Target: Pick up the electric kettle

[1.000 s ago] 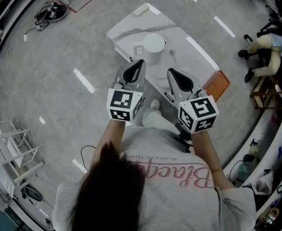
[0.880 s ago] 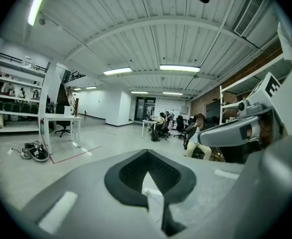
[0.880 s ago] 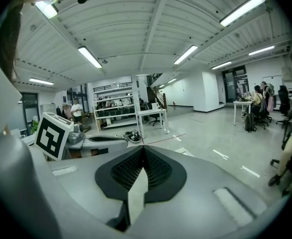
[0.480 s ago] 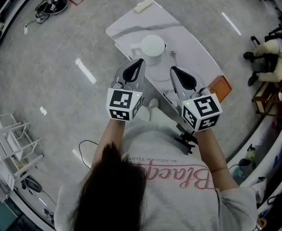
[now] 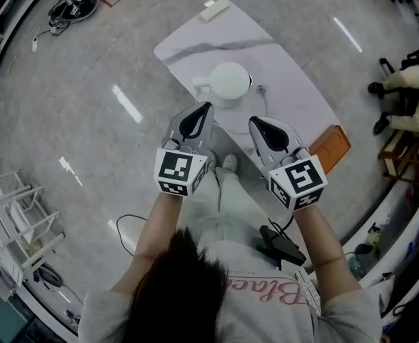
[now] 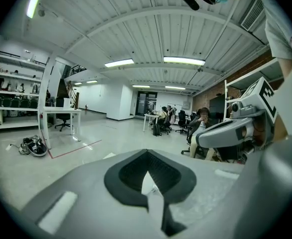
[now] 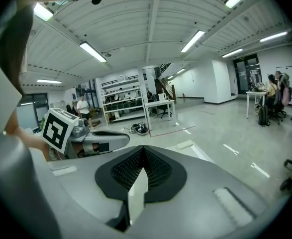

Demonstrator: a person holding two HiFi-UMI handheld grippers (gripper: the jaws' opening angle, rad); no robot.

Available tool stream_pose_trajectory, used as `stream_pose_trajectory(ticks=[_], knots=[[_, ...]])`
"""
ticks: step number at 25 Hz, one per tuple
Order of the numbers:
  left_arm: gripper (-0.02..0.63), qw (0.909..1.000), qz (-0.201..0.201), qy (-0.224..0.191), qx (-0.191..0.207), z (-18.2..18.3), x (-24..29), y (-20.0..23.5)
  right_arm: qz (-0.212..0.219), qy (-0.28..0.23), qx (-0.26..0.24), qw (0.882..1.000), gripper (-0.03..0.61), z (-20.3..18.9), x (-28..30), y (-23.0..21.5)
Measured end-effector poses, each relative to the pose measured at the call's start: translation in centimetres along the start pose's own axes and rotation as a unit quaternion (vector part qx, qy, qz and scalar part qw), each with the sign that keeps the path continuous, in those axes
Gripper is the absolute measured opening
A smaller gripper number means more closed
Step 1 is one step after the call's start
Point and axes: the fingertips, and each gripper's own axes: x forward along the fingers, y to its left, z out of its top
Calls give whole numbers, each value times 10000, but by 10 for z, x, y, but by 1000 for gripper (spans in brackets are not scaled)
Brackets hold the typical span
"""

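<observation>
The white electric kettle [image 5: 228, 82] stands on the white marble-look table [image 5: 295, 91], its handle pointing left. Both grippers are held side by side above the table's near edge, just short of the kettle and not touching it. My left gripper [image 5: 206, 107] is shut and empty, its tip near the kettle's left side. My right gripper [image 5: 253, 121] is also shut and empty, a little nearer to me. The kettle does not show in either gripper view. The left gripper view looks past its own closed jaws at the right gripper [image 6: 235, 131], and the right gripper view shows the left gripper [image 7: 88, 139].
A thin cord with a plug [image 5: 260, 90] lies right of the kettle. A white block [image 5: 215, 8] rests on the table's far corner. An orange item [image 5: 330, 145] sits by the table's right side. A white rack [image 5: 16, 220] stands left, and a seated person [image 5: 409, 98] is at far right.
Both grippers stay shut and level before the kettle. The head view has shifted slightly, so more of the floor and the person's legs show below the grippers.
</observation>
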Motion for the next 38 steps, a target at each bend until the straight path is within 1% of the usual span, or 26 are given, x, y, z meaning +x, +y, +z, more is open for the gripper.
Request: stream_pose_trajectory(ticks=[3,8,11,15,18,23,25,28,31,35,38], knots=[[2,10000,14,-1,-18,-17,12,11,-94,0,84,9999,21,-14,19,-12],[3,9997,213,-74,125,-44,33,37,-357,-48,48,9993,21,-37,53,-31],[3,9997,248,-66,35,-64,45,48,-368,-61,-27,9993,21,-51,75,-38],[5,9998,214,-12,62,-90,62,57,-398,-149,-53,9991,21,-70,98,-47],[23,9997,199,15,111,-108,72,63,-486,-135,29,9987,21,-88,109,-54],[62,9995,301,50,118,-132,84,75,-672,-69,200,9975,21,-121,118,-66],[83,9988,423,90,211,-143,87,81,-755,-52,264,9968,21,-135,121,-71],[128,9961,741,155,443,-162,92,95,-920,-23,327,9952,21,-156,126,-81],[164,9936,984,216,502,-182,99,110,-1062,17,422,9935,21,-174,132,-89],[181,9917,1104,402,514,-206,113,128,-1222,59,516,9911,21,-187,140,-99],[184,9912,1113,439,562,-217,127,138,-1375,54,554,9889,21,-195,146,-108]])
